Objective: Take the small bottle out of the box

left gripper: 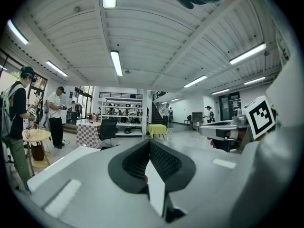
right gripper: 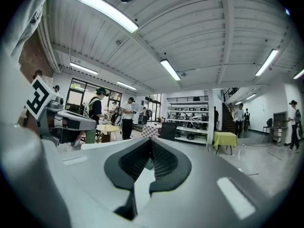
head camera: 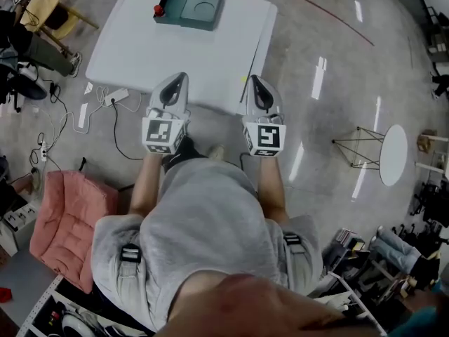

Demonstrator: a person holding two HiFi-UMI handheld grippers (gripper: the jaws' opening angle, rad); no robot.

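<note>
While both pairs of jaws are pressing together on nothing, the left gripper (head camera: pixel 178 78) and right gripper (head camera: pixel 254 80) are hovering at the white table's (head camera: pixel 133 58) near edge. At its far edge, the red-capped small bottle (head camera: pixel 159 10) is sitting in the dark green box's (head camera: pixel 203 7) left end. The approach is likely only beginning; next, one gripper needs to reach forward and open.

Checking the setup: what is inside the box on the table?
The box holds a red-topped item at its left end, probably the bottle, and a round recess. The item's body is hidden.
</note>
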